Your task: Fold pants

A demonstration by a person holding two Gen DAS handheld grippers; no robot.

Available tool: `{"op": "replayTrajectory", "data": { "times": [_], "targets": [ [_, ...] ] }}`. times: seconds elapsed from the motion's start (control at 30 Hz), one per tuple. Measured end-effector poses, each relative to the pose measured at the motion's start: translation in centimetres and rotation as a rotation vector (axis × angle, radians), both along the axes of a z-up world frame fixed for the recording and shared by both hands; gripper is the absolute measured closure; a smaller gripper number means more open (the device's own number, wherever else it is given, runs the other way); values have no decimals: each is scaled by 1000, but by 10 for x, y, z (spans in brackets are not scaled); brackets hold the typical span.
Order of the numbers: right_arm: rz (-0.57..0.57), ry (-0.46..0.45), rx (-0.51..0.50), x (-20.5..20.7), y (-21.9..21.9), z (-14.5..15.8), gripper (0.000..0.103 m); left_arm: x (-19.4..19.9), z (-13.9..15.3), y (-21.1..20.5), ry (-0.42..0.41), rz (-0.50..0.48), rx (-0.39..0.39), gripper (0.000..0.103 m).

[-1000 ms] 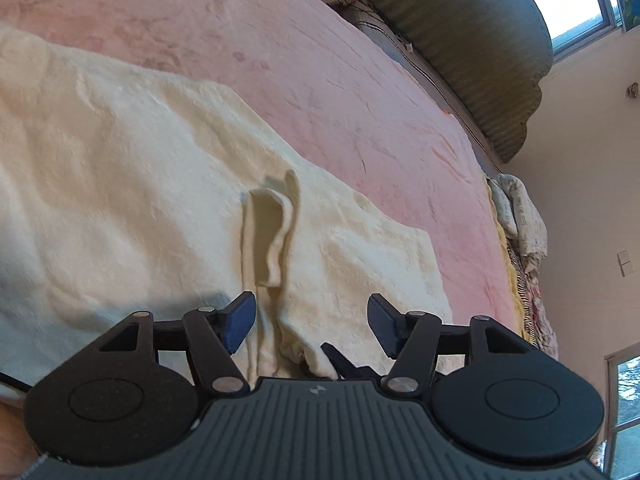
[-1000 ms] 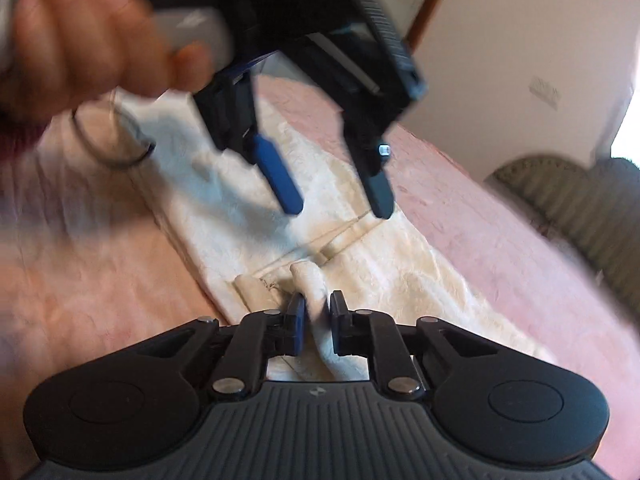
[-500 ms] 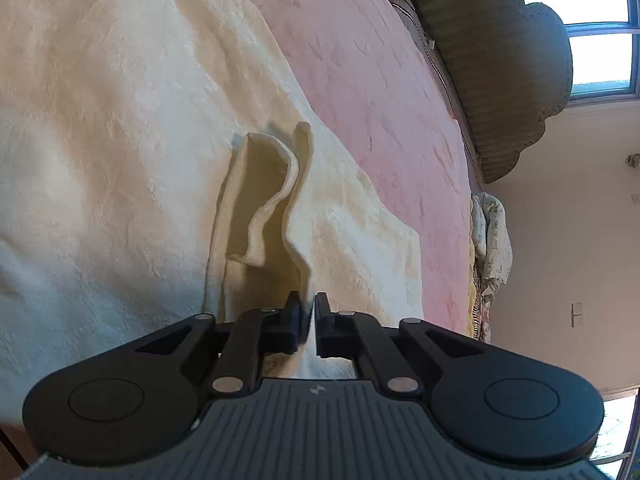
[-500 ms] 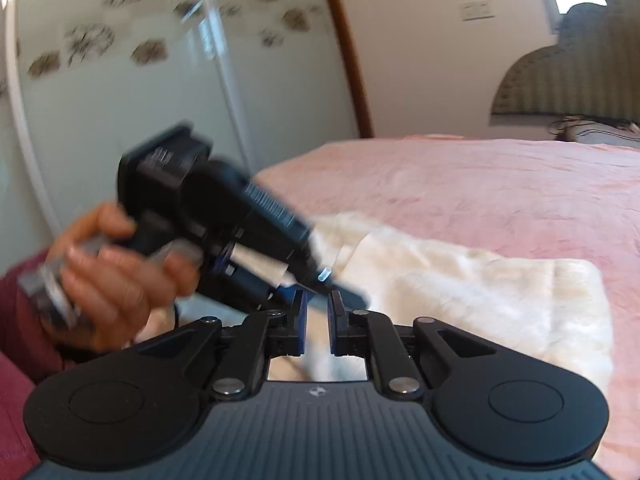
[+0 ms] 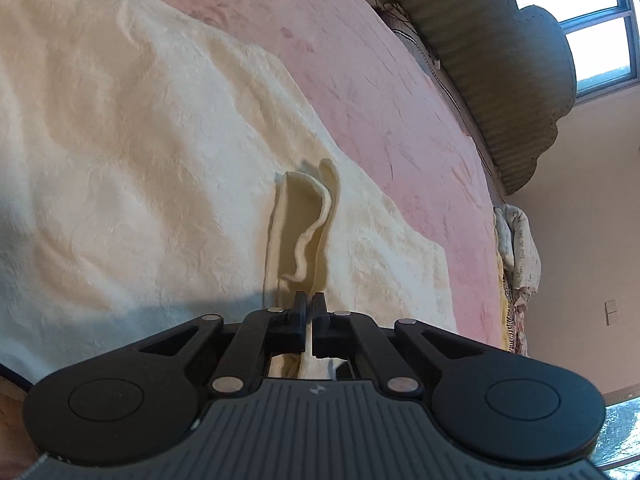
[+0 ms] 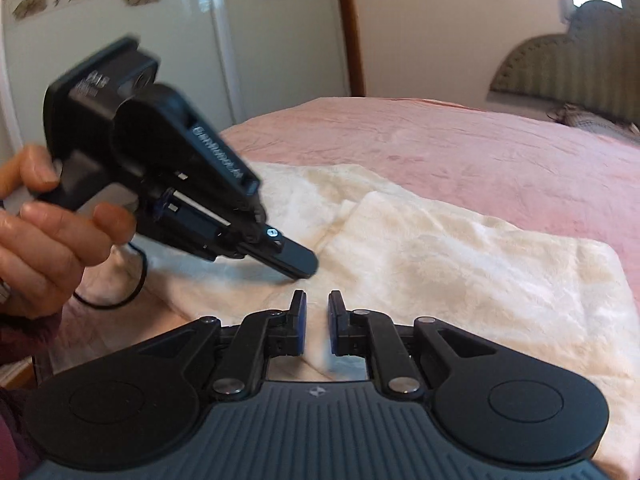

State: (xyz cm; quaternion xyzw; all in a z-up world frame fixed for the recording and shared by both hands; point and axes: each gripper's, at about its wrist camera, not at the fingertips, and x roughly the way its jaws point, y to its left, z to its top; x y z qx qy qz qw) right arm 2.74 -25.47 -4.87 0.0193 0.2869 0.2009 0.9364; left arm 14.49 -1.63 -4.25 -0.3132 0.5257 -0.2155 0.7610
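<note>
Clamped nearly together, the left gripper [image 5: 310, 300] was seen pinching a raised ridge of the cream pants [image 5: 140, 160] at its 6 o'clock edge. The right gripper [image 6: 317, 300] was likewise nearly closed, with pale cloth caught between its pads. The pants were spread on the pink bedspread [image 5: 380, 80], one layer already doubled over toward 2 o'clock in the right view, so the fold was judged begun but not finished. A cable [image 6: 120, 292] lay at 9 o'clock. Farther off, a scalloped headboard [image 5: 500, 60] and a window [image 5: 592, 20] were noted; nothing was seen obstructing.
</note>
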Motion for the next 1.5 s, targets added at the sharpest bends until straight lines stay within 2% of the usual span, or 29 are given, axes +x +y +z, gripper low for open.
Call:
{"op": "replayTrajectory", "data": {
  "times": [0.1,0.13,0.17,0.2,0.23,0.33,0.4,0.53,0.6,0.73,0.83,0.87,0.9,0.93,1.0,1.03,1.1,1.17,1.27,1.33,1.43,1.5],
  "targets": [
    [-32,-15,-50,-10,-8,5,87,2,5,0,-14,-20,-34,91],
    [-35,-28,-88,-14,-6,7,79,1,7,-1,-23,-31,-45,87],
    [-32,-41,-119,-18,-3,8,71,0,9,-3,-29,-41,-47,77],
    [-21,-61,-150,-22,1,9,56,-1,9,-4,-29,-45,-48,68],
    [-4,-92,-185,-26,9,10,45,-2,8,-5,-24,-43,-53,65],
    [42,-178,-321,-34,36,10,45,-2,2,-11,2,-53,-46,62],
    [41,-219,-450,-34,55,7,45,-1,-1,-14,17,-62,-53,62],
    [54,-226,-654,-34,72,-6,45,-1,-1,-18,32,-92,-53,62],
    [67,-206,-680,-34,73,-10,45,-2,-1,-15,33,-86,-71,62],
    [56,-200,-685,-27,74,-14,45,3,-1,-14,60,-75,-171,61],
    [55,-227,-723,-20,80,-17,47,2,7,-21,31,-100,-206,61],
    [57,-232,-728,-17,82,-18,50,1,11,-23,18,-109,-206,61],
    [56,-228,-728,-13,82,-20,70,-1,14,-24,4,-115,-207,60],
    [44,-217,-745,-9,83,-23,84,-3,18,-23,-11,-118,-200,59],
    [40,-237,-810,-8,84,-29,85,-7,22,-17,-28,-106,-166,51],
    [33,-241,-794,-9,82,-28,89,-7,22,-12,-29,-99,-159,49],
    [6,-232,-690,-7,72,-18,90,-7,15,-2,10,-80,-182,44],
    [-41,-222,-583,-3,56,-7,90,-4,4,2,70,-79,-241,43],
    [-86,-195,-479,5,35,2,90,1,-14,-2,159,-72,-329,39],
    [-107,-184,-429,8,26,5,90,6,-22,-12,189,-77,-355,35],
    [-112,-180,-404,9,19,6,90,13,-35,-19,222,-17,-322,35],
    [-106,-177,-411,9,18,6,90,16,-43,-18,257,29,-337,35]
  ]
}}
